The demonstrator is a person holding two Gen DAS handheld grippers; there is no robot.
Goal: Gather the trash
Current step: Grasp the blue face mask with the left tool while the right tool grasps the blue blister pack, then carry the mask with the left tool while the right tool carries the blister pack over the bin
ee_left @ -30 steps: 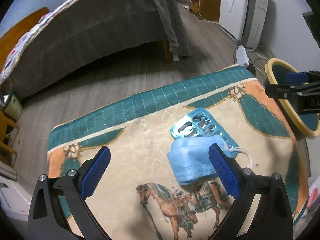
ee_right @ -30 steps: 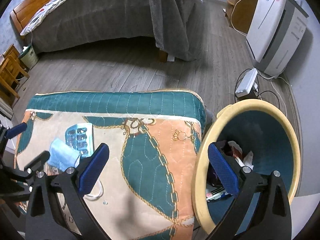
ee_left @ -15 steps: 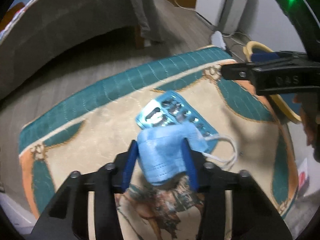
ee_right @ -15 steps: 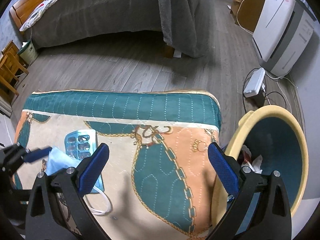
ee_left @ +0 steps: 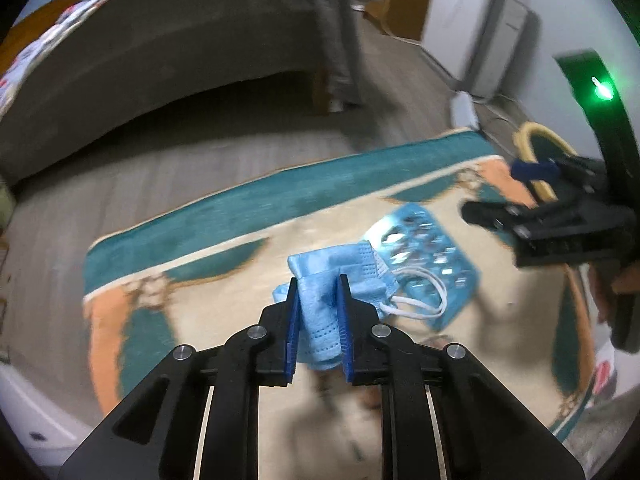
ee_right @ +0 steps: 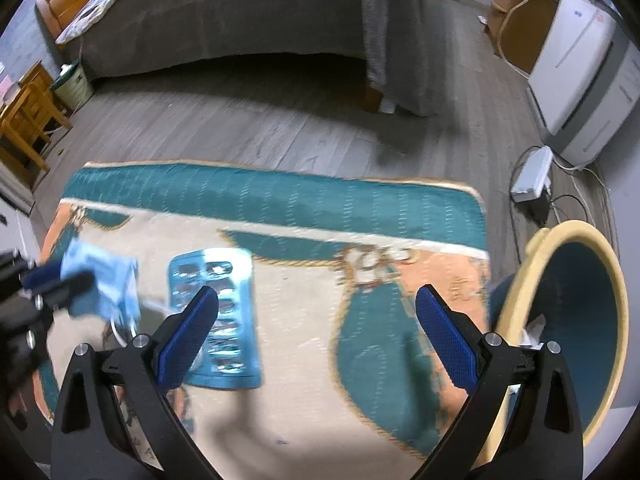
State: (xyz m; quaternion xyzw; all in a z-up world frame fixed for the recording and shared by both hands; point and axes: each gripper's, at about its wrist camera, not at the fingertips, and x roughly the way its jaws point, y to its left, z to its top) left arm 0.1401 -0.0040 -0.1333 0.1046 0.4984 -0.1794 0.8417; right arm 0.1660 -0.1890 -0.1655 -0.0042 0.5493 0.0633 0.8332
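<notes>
My left gripper (ee_left: pixel 318 286) is shut on a crumpled blue face mask (ee_left: pixel 332 280) and holds it above the patterned cloth (ee_left: pixel 224 272); its white ear loops hang to the right. The mask also shows in the right wrist view (ee_right: pixel 100 280) at the far left. A blue blister pack (ee_left: pixel 424 256) lies on the cloth beside the mask; in the right wrist view the blister pack (ee_right: pixel 218 308) is by my left fingertip. My right gripper (ee_right: pixel 318 302) is open and empty above the cloth. A yellow-rimmed bin (ee_right: pixel 576 320) with trash inside stands at the right.
A bed with a grey cover (ee_right: pixel 224 12) stands behind the cloth-covered table. A white appliance (ee_right: pixel 584 80), a power strip (ee_right: pixel 532 176) and cables lie on the wooden floor at the right. Wooden furniture (ee_right: pixel 24 120) stands at the left.
My left gripper closed on the mask and lifted it off the cloth, to the left of the blister pack. My right gripper moved left from the bin over the cloth.
</notes>
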